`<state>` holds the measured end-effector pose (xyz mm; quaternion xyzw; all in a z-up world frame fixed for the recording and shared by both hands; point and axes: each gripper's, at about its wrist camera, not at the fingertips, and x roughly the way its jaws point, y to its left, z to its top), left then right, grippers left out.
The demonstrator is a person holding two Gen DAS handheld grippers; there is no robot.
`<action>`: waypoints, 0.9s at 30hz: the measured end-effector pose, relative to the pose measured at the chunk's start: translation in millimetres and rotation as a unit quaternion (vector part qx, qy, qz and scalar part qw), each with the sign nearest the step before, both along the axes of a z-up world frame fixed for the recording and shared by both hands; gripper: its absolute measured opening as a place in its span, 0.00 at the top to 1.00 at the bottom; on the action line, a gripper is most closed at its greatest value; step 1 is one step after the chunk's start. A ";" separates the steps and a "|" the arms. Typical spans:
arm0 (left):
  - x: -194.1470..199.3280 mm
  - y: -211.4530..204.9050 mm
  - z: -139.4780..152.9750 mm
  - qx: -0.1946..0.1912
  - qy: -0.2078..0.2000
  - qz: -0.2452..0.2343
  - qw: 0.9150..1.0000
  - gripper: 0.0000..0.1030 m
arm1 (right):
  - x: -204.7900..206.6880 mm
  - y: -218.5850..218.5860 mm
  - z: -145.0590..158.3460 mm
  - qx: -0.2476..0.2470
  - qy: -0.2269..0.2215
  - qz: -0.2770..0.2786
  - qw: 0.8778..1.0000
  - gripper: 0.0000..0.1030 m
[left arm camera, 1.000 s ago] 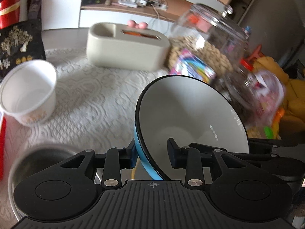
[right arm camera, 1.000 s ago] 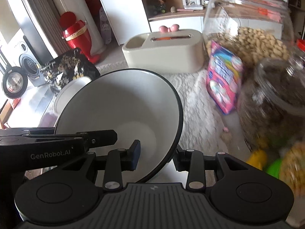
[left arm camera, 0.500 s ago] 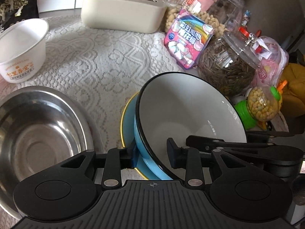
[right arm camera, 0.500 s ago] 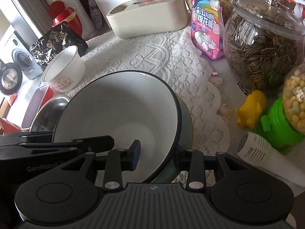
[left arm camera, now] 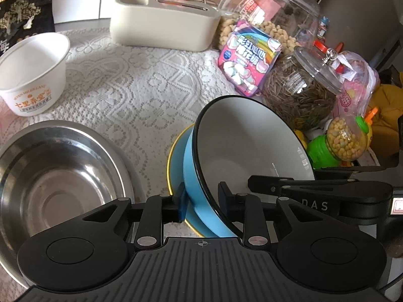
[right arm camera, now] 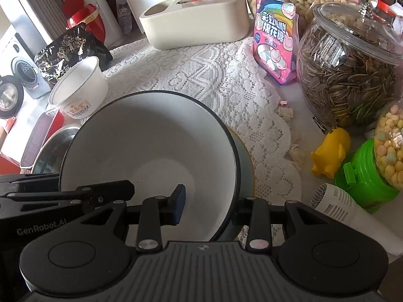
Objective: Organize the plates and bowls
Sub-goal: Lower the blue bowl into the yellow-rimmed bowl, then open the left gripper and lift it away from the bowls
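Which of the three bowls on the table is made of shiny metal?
The wide stainless steel bowl at the lace cloth's near left edge. The white paper bowl with orange print stands behind it; the blue enamel bowl with a white inside is beside it.

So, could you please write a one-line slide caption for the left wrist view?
Left tool straddling the blue bowl's rim, closing, bowl over a blue plate beside a steel basin.
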<state>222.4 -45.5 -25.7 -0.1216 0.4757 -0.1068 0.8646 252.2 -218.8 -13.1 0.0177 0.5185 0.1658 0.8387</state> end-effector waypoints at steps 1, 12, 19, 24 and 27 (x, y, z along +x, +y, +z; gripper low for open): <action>0.1 0.1 -0.2 -0.001 0.000 0.000 1.000 0.71 | 0.1 -0.3 0.9 0.000 0.000 -0.001 1.000 0.65; -0.4 2.3 0.3 -0.012 0.004 -0.002 1.000 0.69 | 0.1 -3.4 2.0 0.007 0.005 -0.004 1.000 0.65; -8.7 -15.2 8.2 0.057 -0.015 -0.034 0.998 0.69 | -1.0 -6.9 2.1 0.016 0.010 -0.007 1.000 0.65; -7.0 -18.5 8.9 0.075 -0.012 -0.044 0.996 0.68 | -3.2 -7.2 3.3 0.017 0.009 -0.009 1.000 0.65; -6.1 -12.7 7.8 0.052 -0.007 -0.035 0.998 0.69 | -5.4 -8.3 3.7 0.021 0.009 -0.011 1.000 0.65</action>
